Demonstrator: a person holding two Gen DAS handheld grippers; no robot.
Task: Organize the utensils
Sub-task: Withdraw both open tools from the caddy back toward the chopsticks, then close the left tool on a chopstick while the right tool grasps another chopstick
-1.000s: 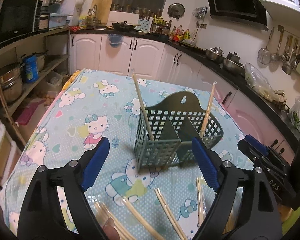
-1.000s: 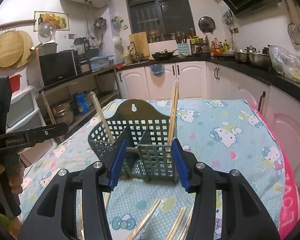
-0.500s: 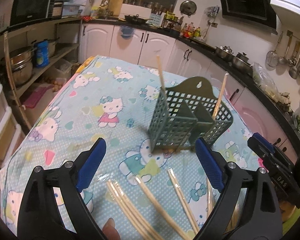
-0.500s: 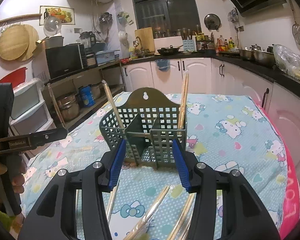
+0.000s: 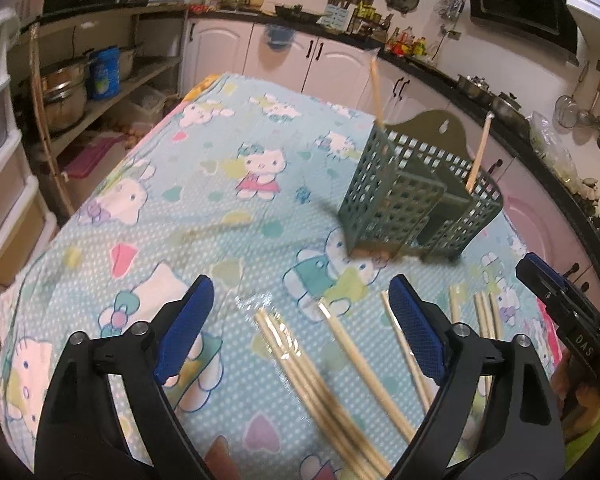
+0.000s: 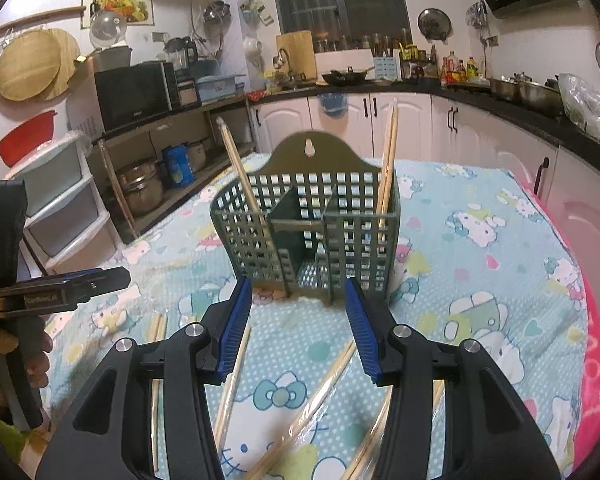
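left gripper [image 5: 298,330]: dropped toward loose chopsticks [image 5: 320,384] on cloth, jaws closing, nothing pinched yet | right gripper [image 6: 296,326]: half-open, empty, lower too | caddy [image 6: 306,220]: upright mid-table, three sticks in | next pick looks imminent

The holder [image 6: 308,216] looks like matt green plastic grid. The chopsticks [image 5: 320,384] are pale smooth wood, some in glossy clear wrap. The tablecloth [image 5: 204,208] is printed cloth, and the pads [image 6: 233,322] are ribbed blue.
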